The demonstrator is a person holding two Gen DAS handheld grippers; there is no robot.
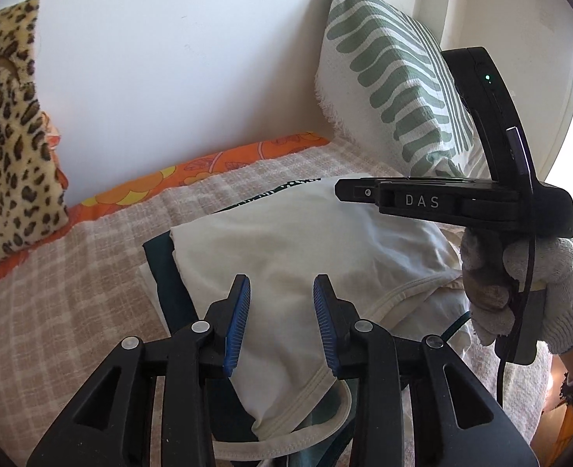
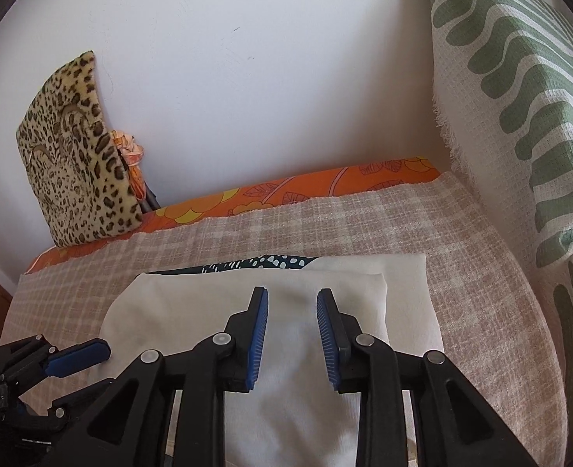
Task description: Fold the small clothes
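From the left wrist: left hand-held gripper (image 1: 282,323) parted and empty above a cream garment (image 1: 286,249) lying folded on the bed (image 1: 72,272), over a dark one. From the right wrist: right hand-held gripper (image 2: 292,336) likewise parted, gripping nothing, over the same limp, light cloth; best pinched at a hem or folded edge.

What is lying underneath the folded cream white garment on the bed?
A dark teal garment with white speckles peeks out beneath the cream garment; below lies the beige checked blanket. The rest is covered.
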